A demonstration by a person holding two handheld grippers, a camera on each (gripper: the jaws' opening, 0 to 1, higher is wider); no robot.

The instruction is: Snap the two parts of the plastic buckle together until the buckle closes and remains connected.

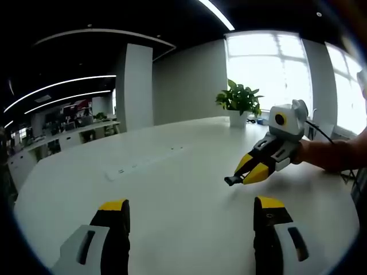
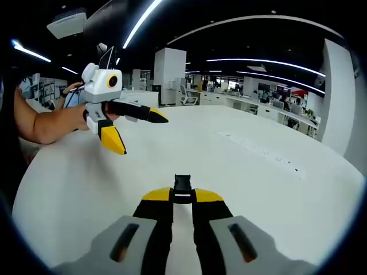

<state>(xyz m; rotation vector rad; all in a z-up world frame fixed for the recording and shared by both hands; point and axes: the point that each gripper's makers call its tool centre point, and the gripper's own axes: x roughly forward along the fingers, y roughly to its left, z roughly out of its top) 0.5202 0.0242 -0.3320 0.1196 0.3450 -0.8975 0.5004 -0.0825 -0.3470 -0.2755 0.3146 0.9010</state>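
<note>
A small black buckle part sticks out from between the yellow tips of my right gripper, which is shut on it above the white table. In the left gripper view the right gripper comes in from the right, a hand behind it, with the black buckle part at its tip just over the table. My left gripper stands open, its jaws far apart with nothing between them. From the right gripper view, the left gripper hangs open at the upper left, held by a person's arm.
A potted plant stands at the table's far edge by bright windows. A flush socket strip lies in the tabletop. Office desks and pillars fill the background.
</note>
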